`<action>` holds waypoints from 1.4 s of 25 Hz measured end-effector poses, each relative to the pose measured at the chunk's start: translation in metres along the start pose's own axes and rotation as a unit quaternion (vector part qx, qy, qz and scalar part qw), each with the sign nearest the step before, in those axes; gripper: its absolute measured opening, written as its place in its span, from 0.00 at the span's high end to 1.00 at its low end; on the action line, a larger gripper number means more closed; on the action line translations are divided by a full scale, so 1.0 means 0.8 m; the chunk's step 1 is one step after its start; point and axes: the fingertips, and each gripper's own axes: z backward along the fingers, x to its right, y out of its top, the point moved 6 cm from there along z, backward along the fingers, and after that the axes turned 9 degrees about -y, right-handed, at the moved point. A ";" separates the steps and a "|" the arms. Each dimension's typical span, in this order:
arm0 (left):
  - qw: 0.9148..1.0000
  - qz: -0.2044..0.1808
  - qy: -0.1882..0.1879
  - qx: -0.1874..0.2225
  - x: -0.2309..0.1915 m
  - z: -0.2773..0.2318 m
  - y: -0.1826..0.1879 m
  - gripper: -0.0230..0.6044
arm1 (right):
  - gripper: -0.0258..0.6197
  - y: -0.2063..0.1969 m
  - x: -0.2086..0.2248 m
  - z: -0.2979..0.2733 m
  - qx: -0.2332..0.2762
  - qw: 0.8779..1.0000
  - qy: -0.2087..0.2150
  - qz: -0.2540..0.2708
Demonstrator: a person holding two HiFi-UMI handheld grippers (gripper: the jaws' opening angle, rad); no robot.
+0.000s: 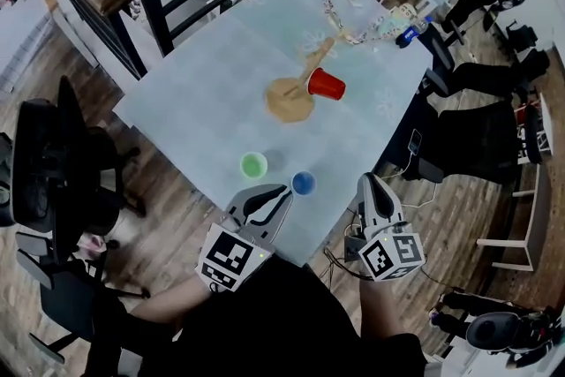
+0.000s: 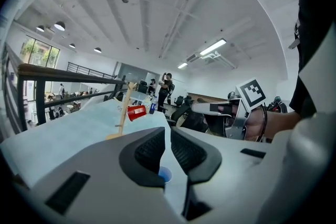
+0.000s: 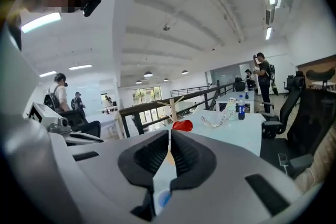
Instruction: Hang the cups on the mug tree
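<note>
Only the head view shows the green cup [image 1: 253,164], ahead and left of my left gripper [image 1: 284,190]. Both gripper views show just the blue cup [image 1: 303,183] low beyond my tips and the red cup [image 1: 326,85] hung on the mug tree [image 1: 296,93] far ahead. My left jaws and those of my right gripper [image 1: 369,181] are pressed together on nothing, both held nearly level, side by side, at the worktop [image 1: 194,101] near edge.

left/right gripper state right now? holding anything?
Left gripper: jaws closed, nothing between them.
Right gripper: jaws closed, nothing between them.
</note>
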 end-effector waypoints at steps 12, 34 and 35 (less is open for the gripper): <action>0.993 -0.057 0.106 0.002 0.028 0.005 0.068 0.89 | 0.90 0.012 -0.022 0.022 0.002 0.990 0.137 -0.025; 0.994 -0.075 0.082 0.003 0.070 -0.035 0.076 0.91 | 0.90 0.007 -0.044 0.023 -0.006 0.977 0.210 -0.020; 0.994 -0.073 0.083 0.003 0.069 -0.034 0.074 0.91 | 0.90 0.006 -0.044 0.023 -0.006 0.978 0.208 -0.019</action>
